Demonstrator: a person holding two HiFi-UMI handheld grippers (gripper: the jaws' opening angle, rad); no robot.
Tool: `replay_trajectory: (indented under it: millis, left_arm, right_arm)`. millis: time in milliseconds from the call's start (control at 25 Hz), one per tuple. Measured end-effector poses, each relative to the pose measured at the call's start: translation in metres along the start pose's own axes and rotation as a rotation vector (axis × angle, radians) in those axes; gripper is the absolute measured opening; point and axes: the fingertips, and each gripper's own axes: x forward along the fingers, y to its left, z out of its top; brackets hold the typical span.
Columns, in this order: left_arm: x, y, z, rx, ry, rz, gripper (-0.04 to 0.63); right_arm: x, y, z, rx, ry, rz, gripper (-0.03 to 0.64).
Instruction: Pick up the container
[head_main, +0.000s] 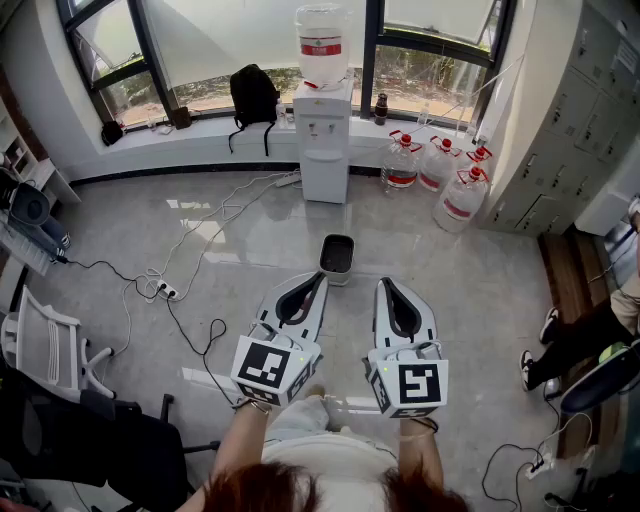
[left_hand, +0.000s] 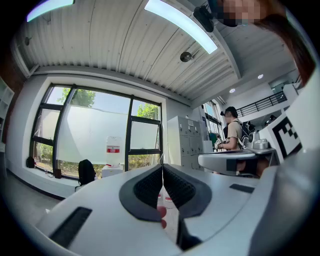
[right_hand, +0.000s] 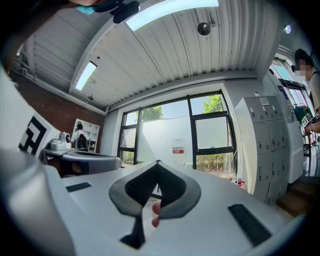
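A small dark bin-like container (head_main: 337, 258) stands upright on the grey floor, just ahead of both grippers in the head view. My left gripper (head_main: 320, 279) is held level at waist height, jaws shut with nothing between them, its tip just short of the container's near left side. My right gripper (head_main: 386, 285) is held level beside it, also shut and empty, a little right of the container. In the left gripper view the dark pads (left_hand: 150, 190) meet tip to tip. In the right gripper view the pads (right_hand: 172, 187) also meet. Neither gripper view shows the container.
A white water dispenser (head_main: 324, 140) stands behind the container by the window. Several water jugs (head_main: 440, 175) sit to its right. Cables and a power strip (head_main: 168, 291) trail over the floor at left. An office chair (head_main: 50, 350) is at lower left, lockers (head_main: 570, 130) at right. A person's legs (head_main: 580, 340) reach in from the right.
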Motion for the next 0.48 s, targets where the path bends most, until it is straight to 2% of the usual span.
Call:
replay_trajectory:
  millis: [480]
  left_arm:
    - [0.028,0.05,-0.003,0.001,-0.005,-0.027,0.017]
  right_arm:
    - [0.051,0.005,-0.004,0.023,-0.024,-0.023,0.024]
